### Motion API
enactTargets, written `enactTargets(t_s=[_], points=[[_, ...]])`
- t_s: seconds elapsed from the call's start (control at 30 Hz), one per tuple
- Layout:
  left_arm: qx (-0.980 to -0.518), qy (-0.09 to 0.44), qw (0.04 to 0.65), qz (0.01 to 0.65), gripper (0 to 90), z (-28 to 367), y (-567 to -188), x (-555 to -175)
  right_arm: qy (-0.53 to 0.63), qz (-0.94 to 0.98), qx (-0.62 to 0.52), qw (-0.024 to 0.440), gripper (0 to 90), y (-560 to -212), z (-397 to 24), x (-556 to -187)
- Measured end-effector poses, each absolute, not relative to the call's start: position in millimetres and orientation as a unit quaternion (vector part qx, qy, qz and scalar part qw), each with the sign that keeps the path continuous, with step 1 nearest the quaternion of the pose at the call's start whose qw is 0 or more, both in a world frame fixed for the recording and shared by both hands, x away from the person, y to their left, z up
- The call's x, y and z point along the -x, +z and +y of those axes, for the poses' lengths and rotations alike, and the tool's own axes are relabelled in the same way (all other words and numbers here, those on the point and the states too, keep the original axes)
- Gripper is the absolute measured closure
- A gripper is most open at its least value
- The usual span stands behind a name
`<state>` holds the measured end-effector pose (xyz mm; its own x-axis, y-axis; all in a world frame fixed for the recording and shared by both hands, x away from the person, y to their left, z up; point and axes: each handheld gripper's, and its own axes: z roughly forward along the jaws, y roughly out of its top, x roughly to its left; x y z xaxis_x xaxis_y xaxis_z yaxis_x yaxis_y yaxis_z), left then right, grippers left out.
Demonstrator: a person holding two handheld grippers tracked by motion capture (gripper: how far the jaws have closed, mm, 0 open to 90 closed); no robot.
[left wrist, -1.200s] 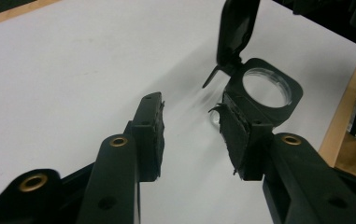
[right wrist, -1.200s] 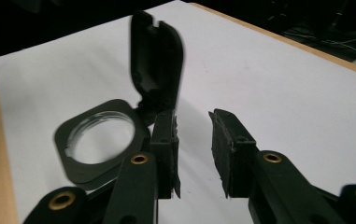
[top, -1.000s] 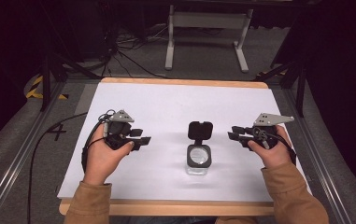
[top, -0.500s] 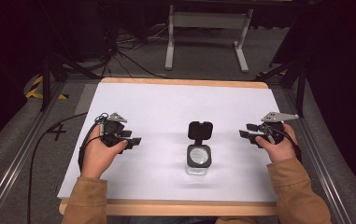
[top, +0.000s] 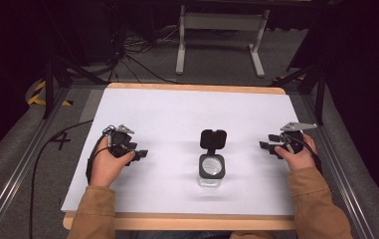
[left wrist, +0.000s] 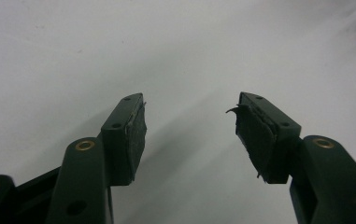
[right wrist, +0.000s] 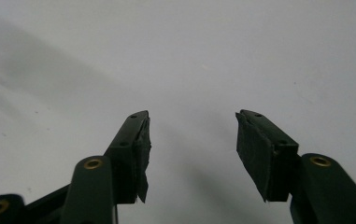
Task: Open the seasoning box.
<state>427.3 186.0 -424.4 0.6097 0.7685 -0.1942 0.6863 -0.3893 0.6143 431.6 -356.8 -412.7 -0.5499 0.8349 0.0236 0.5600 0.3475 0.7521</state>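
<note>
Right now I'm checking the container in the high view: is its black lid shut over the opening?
No, the black lid is flipped back behind the clear container, leaving its top open.

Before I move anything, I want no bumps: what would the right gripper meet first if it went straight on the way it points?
Probably the clear container with its black flip lid open. The right gripper, jaws open and empty, points across the white table toward it, though depth is unclear; it may pass just behind.

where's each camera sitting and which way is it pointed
High view: above the person's side, looking forward and down at the white table and open-lidded clear container; forearms, left gripper, right gripper.
Left gripper view: on the left gripper, facing the tabletop; open jaws.
Right gripper view: on the right gripper, likewise.
Shared: white tabletop.
</note>
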Motion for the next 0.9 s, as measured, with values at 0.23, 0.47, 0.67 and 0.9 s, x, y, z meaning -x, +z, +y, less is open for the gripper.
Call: enactTargets(t_s=[0.23, 0.47, 0.67, 0.9], points=[[-0.845, 0.064, 0.328, 0.416, 41.8, 180, -430, -429, 0.354, 0.804, -0.439, 0.187, 44.1, -427, -358, -436], [-0.868, 0.055, 0.323, 0.373, 41.2, 171, -438, -429, 0.344, 0.818, -0.419, 0.194, 43.2, -433, -348, -436], [-0.868, 0.053, 0.331, 0.367, 40.0, 167, -437, -428, 0.339, 0.822, -0.419, 0.184, 42.5, -438, -347, -436], [-0.866, 0.056, 0.336, 0.366, 39.6, 166, -435, -429, 0.346, 0.818, -0.422, 0.182, 41.6, -437, -346, -435]])
